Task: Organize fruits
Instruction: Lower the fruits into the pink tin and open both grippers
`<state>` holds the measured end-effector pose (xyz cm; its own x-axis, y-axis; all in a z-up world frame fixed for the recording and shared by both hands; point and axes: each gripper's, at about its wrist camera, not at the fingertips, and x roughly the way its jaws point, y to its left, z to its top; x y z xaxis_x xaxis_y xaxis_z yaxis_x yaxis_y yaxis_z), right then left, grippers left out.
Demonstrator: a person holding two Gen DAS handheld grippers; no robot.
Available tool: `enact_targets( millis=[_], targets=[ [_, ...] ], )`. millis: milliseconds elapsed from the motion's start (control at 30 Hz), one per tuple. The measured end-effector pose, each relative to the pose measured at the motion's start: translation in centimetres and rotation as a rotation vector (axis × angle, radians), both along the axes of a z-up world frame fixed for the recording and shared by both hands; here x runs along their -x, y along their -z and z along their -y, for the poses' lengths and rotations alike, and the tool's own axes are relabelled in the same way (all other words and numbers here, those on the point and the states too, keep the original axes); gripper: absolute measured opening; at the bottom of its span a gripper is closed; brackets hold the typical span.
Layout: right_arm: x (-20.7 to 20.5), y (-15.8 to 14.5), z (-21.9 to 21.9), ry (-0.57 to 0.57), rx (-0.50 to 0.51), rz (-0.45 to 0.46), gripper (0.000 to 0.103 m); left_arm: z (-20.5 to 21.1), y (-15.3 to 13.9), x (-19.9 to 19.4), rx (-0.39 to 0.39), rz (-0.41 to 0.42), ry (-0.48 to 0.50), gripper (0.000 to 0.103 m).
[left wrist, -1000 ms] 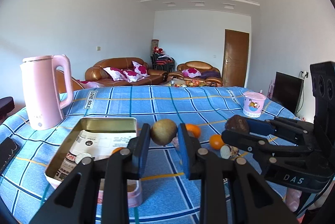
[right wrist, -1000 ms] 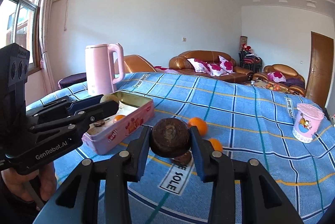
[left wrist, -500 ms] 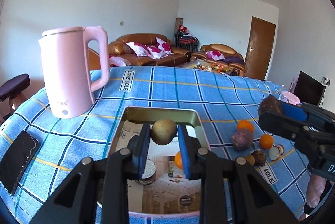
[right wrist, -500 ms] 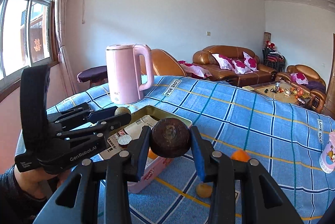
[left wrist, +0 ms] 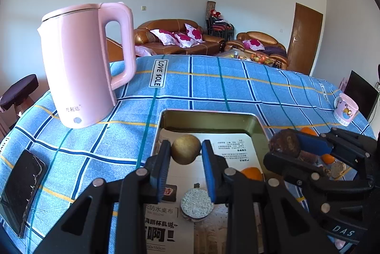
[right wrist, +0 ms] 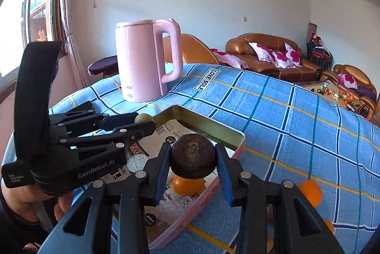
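My left gripper (left wrist: 186,154) is shut on a small round tan fruit (left wrist: 186,152), held above the open pink tin box (left wrist: 209,117). In the right wrist view that gripper (right wrist: 142,122) comes in from the left with the tan fruit (right wrist: 142,118) at its tip. My right gripper (right wrist: 192,160) is shut on a dark brown round fruit (right wrist: 192,159) over the box's near right side (right wrist: 209,190). An orange (right wrist: 187,185) and a round silvery disc (left wrist: 196,204) lie inside on printed paper. Loose oranges (right wrist: 311,192) rest on the cloth right of the box.
A tall pink kettle (left wrist: 83,64) stands behind and left of the box. A black phone (left wrist: 21,190) lies at the left table edge. A pink cup (left wrist: 345,109) stands far right. A blue checked cloth (right wrist: 285,111) covers the table. A person's hand (right wrist: 21,194) grips the left tool.
Both grippers have swung left with their fruits still clamped, from beside the loose oranges to over the tin box. The kettle has grown nearer in both views.
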<state>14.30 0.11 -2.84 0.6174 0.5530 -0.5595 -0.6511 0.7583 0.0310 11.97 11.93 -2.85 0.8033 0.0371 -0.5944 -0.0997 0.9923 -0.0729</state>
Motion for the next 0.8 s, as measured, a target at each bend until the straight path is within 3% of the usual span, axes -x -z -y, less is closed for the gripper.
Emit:
enact_targets(
  millis=[333, 800],
  targets=[
    [-1.7, 2.5, -1.6, 0.006, 0.031, -0.057, 0.040, 0.0, 0.9, -0.6, -0.021, -0.036, 0.001, 0.028],
    [-1.8, 3.1, -2.0, 0.014, 0.037, -0.060, 0.040, 0.6, 1.8, -0.7, -0.057, -0.059, -0.013, 0.029]
  ],
)
